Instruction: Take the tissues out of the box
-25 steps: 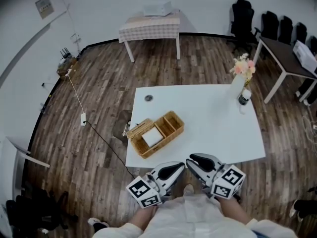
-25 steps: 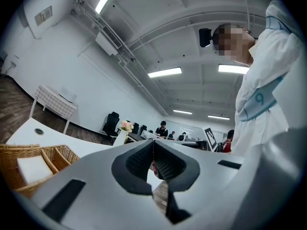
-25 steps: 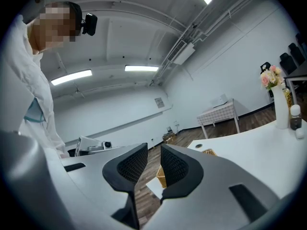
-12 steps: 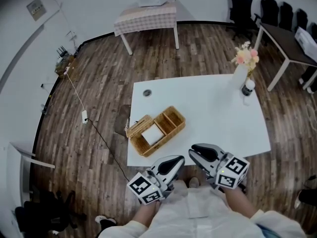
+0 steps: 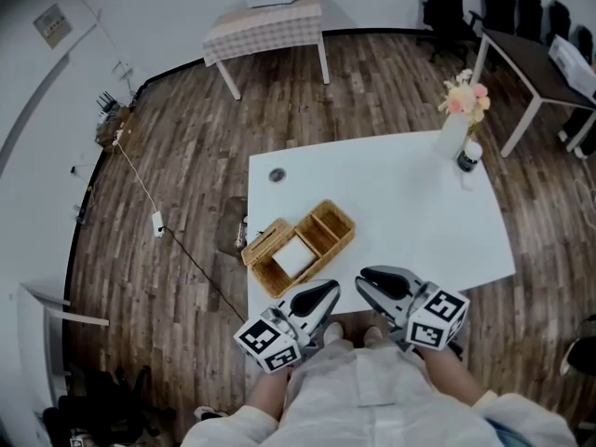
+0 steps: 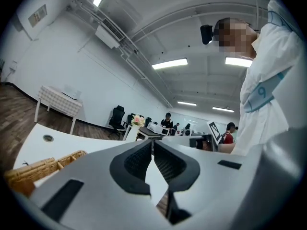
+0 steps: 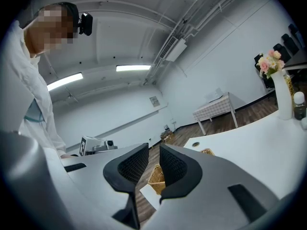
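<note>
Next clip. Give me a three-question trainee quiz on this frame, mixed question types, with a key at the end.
1. True or false: the left gripper is gripping a tissue.
2. Where do the white tissues lie?
A. in the large compartment of the wicker basket
B. in one of the basket's small end compartments
C. loose on the table, outside the basket
3. What stands at the far right corner of the table?

Key
1. False. Its jaws are shut with nothing between them, and it is short of the basket, at the table's near edge.
2. A.
3. A vase of flowers, with a small bottle beside it.
</note>
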